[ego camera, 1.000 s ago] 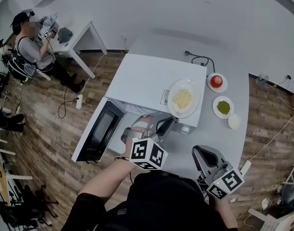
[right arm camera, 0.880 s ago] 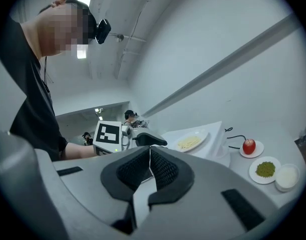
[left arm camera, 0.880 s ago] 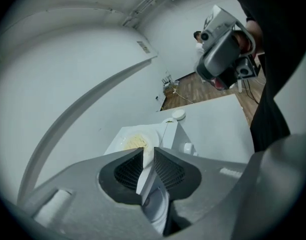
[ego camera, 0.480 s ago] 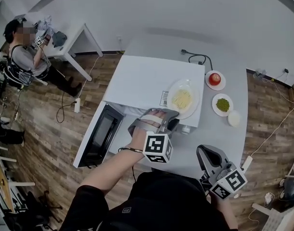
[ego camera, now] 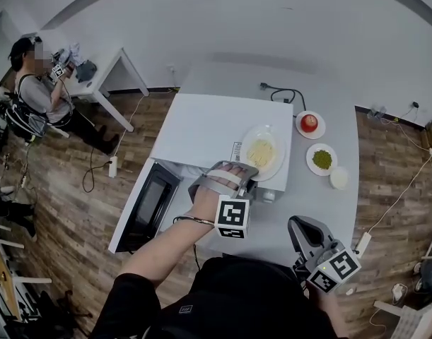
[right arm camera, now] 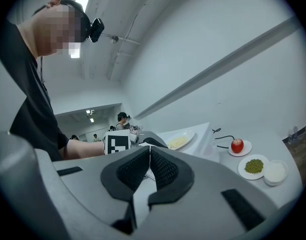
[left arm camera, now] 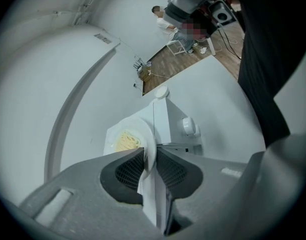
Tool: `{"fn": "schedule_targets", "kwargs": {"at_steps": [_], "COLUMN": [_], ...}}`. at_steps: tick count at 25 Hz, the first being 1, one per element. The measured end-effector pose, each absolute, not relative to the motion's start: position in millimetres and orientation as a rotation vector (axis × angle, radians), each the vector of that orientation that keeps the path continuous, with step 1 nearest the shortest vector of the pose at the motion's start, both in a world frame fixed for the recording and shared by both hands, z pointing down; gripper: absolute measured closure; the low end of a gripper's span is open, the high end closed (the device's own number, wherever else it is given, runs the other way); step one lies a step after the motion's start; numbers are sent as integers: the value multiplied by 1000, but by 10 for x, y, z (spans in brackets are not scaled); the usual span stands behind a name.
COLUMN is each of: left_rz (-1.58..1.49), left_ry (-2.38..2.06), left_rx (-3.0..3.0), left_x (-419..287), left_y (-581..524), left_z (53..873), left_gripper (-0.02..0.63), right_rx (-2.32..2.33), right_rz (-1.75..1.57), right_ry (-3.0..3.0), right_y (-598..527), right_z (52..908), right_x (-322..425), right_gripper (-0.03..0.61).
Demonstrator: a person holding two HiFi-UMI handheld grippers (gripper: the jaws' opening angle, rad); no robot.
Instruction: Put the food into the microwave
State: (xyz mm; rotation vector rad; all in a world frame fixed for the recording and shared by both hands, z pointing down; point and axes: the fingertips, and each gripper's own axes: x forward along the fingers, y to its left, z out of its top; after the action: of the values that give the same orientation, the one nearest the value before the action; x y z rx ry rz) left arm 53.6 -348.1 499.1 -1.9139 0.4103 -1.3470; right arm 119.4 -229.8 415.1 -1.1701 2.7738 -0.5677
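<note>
A white plate of noodles [ego camera: 261, 152] lies on top of the white microwave [ego camera: 216, 122], whose door [ego camera: 146, 203] hangs open at the left. My left gripper [ego camera: 247, 177] reaches to the plate's near edge. In the left gripper view the plate [left arm camera: 126, 140] has its rim between the pads of the left gripper [left arm camera: 150, 156]. The jaws are closing and the rim fills the gap. My right gripper [ego camera: 296, 223] hovers over the table's front right, shut with nothing in it; its pads [right arm camera: 163, 166] meet at the tips.
Right of the microwave stand an apple on a saucer [ego camera: 309, 123], a plate of green food [ego camera: 322, 159] and a small white bowl [ego camera: 339, 179] on the grey table [ego camera: 343, 210]. A power cable [ego camera: 279, 92] lies behind. A person [ego camera: 39, 90] sits at a desk far left.
My left hand has rolled and shifted from the microwave's front to the plate's edge. Its jaws went from shut to spread round the rim. The right gripper has hardly moved.
</note>
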Motion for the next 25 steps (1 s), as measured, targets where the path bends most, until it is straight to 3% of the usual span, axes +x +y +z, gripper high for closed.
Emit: {"fn": "schedule_targets", "kwargs": {"at_steps": [25], "left_rz": [-1206], "left_ry": [521], "left_rx": [-1916], "left_x": [452], "left_y": [-3159], "left_z": [4850], "left_gripper": [575], "right_rx": [-1128], "right_rz": [-592], "right_ry": [2827], "right_y": [-2240], "right_z": [4201], "right_x": [915], "right_gripper": [561]}}
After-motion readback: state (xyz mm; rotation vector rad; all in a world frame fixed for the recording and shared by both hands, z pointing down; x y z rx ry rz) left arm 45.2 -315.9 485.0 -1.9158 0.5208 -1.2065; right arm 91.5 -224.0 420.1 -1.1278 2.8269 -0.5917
